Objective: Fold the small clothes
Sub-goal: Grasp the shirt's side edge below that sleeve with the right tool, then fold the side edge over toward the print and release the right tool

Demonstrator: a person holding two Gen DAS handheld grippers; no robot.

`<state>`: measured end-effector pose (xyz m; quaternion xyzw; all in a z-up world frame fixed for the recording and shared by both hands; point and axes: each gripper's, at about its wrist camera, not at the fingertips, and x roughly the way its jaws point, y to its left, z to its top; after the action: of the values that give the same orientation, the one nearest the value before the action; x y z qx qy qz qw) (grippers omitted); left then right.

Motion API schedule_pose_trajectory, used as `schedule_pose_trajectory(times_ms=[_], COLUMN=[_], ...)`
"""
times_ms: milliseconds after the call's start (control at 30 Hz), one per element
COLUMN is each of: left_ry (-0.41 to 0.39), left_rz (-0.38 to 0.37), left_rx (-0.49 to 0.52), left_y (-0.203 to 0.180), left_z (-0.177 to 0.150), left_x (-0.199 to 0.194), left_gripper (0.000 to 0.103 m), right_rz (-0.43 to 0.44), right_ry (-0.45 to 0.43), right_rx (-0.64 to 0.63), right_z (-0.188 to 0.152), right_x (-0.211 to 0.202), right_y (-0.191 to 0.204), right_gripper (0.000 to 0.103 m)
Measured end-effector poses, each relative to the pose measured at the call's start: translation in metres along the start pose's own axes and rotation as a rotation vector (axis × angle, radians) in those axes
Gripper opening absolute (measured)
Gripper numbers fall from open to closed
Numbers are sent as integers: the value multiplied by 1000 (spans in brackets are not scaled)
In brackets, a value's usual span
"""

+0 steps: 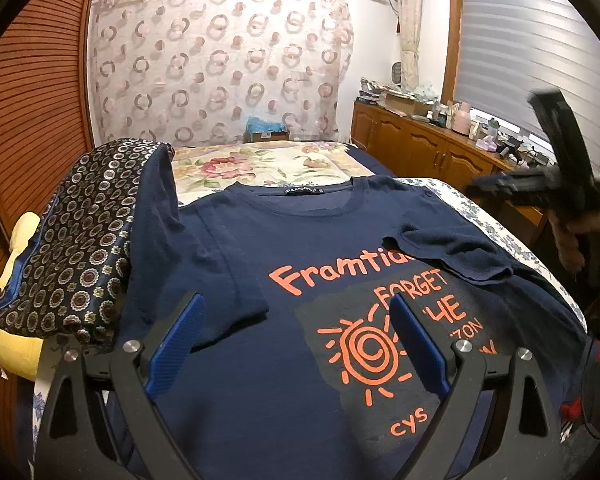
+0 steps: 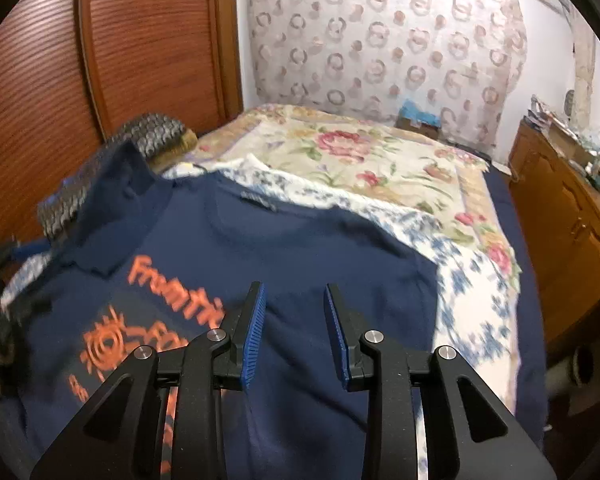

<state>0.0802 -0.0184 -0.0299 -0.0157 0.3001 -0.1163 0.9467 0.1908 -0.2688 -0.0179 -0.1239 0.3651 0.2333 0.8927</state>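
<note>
A navy T-shirt [image 1: 260,280] with orange lettering lay face up on the bed [image 1: 284,164], filling the lower middle of the left wrist view, its collar toward the top of the frame. One sleeve [image 1: 456,256] was folded inward across the chest and covered the end of the printed word; the other sleeve [image 1: 160,216], at the left of the frame, ran up against a patterned dark bundle [image 1: 76,240] resting on something yellow.

The left gripper [image 1: 296,344] hung over the lower chest of the shirt with its blue pads well apart and nothing between them. The right gripper [image 2: 294,332] was poised above the folded sleeve side with its pads parted and clear of the cloth; it held nothing. In the left wrist view it appeared blurred at the right edge of the frame, above the bed.

The shirt looked like thin, soft knit: light, limp and quick to sag or wrinkle, with no stiffness to keep a fold unless it is laid flat. It should not slip much against the ribbed pads. The better places to pinch are likely the doubled seams, at the shoulder, sleeve cuff or bottom hem, since a single layer mid-panel would bunch and drag the layer under it.
</note>
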Motion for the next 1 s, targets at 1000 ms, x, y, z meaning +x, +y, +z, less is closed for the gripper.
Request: schedule_pose_trajectory(times_ms=[1000], left_ry=[5], left_rz=[-2], left_rx=[-3], left_y=[0], left_z=[-3], left_x=[4], left_gripper=[94], right_rz=[-33], right_ry=[169], right_rx=[-144], right_z=[-92], right_x=[16], right_y=[34], right_gripper=[6])
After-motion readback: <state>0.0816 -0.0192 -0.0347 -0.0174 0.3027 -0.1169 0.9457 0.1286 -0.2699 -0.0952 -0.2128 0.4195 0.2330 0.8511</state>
